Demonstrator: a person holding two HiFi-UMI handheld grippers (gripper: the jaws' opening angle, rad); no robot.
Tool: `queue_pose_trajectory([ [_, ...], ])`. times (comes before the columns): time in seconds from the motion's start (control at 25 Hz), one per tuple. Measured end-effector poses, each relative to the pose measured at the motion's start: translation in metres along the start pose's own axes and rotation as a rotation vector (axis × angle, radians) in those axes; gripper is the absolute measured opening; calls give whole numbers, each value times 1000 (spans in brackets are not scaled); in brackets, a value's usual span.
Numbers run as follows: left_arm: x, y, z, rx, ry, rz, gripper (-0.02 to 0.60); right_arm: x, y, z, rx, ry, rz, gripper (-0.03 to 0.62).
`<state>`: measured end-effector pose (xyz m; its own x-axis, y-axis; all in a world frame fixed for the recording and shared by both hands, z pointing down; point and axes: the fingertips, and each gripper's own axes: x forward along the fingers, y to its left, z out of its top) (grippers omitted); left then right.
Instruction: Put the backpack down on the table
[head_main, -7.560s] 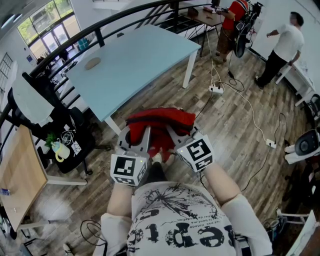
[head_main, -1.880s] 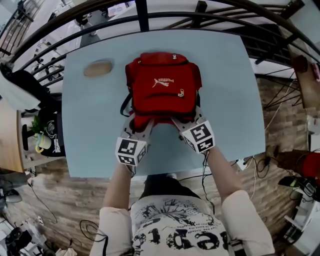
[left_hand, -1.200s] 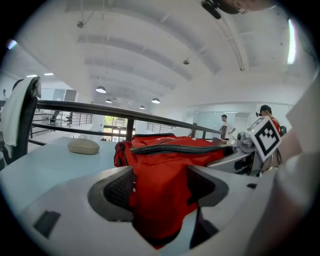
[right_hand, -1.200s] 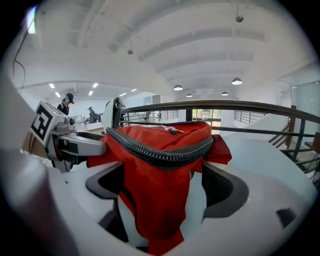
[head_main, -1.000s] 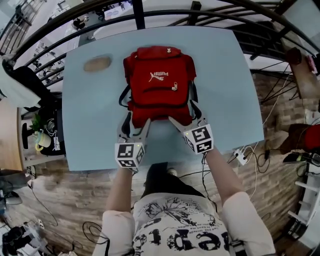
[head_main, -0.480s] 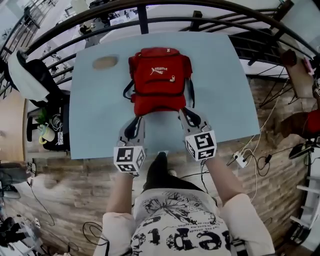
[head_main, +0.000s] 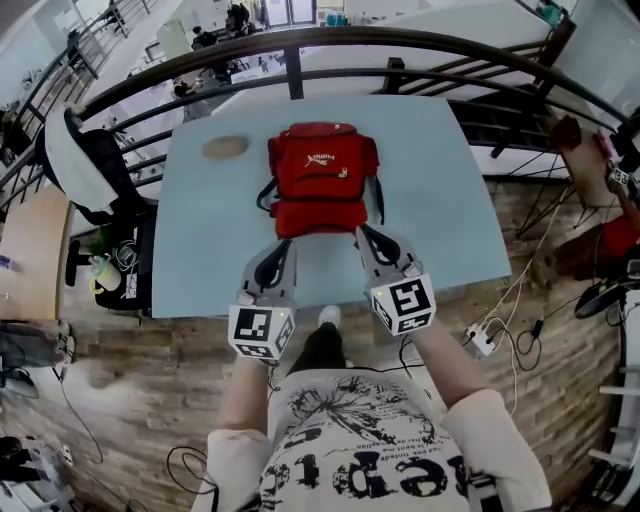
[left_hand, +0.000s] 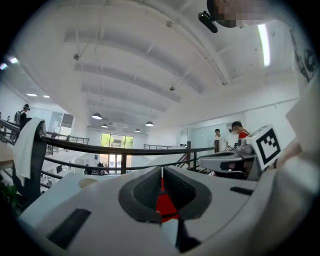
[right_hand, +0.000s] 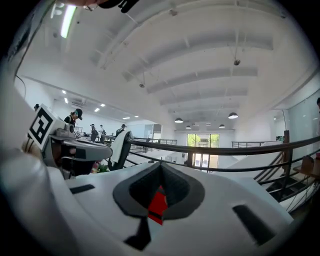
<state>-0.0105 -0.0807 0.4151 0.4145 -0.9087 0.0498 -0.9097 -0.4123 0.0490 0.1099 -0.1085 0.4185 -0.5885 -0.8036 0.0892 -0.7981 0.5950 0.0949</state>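
Note:
The red backpack (head_main: 322, 178) lies flat on the light blue table (head_main: 440, 180), front pocket up, black straps trailing at its sides. My left gripper (head_main: 284, 245) and right gripper (head_main: 363, 232) hover side by side at the near edge of the backpack, raised off the table and pointing level across it. Both are shut with nothing between the jaws. In the left gripper view the left gripper (left_hand: 161, 172) shows only a sliver of the backpack (left_hand: 165, 205) behind its closed jaws. The right gripper (right_hand: 161, 167) shows the same red backpack (right_hand: 157, 204) beyond it.
A flat brownish oval object (head_main: 225, 147) lies on the table left of the backpack. A black railing (head_main: 300, 45) runs behind the table's far edge. A chair draped in white cloth (head_main: 85, 165) and a wooden desk (head_main: 25, 250) stand at the left. A power strip (head_main: 478, 340) and cables lie on the floor at the right.
Both grippers let go of the backpack's near edge, closed their jaws, and drew back toward me and upward. The backpack stays flat on the table.

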Motion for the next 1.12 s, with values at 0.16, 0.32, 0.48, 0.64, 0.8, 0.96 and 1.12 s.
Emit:
queue_pose_trajectory([
  [0.16, -9, -9, 19, 27, -12, -2, 17, -11, 9, 21, -9, -43, 16, -8],
  [0.32, -19, -18, 31, 48, -35, -41, 17, -19, 12, 35, -10, -68, 9, -8],
  [0.48, -23, -23, 39, 70, -51, -46, 17, -23, 14, 38, -20, -72, 0, -8],
  [0.64, -31, -22, 41, 70, -53, -20, 17, -27, 21, 34, -30, -62, -9, -9],
  [0.8, -34, -21, 42, 97, -53, 11, 17, -33, 24, 32, -19, -65, -8, -9],
  [0.96, -36, -26, 44, 66, -53, 10, 17, -38, 24, 29, 3, -79, 3, -9],
  [1.12, -38, -29, 45, 70, -53, 7, 17, -42, 24, 26, 9, -73, -3, -9],
])
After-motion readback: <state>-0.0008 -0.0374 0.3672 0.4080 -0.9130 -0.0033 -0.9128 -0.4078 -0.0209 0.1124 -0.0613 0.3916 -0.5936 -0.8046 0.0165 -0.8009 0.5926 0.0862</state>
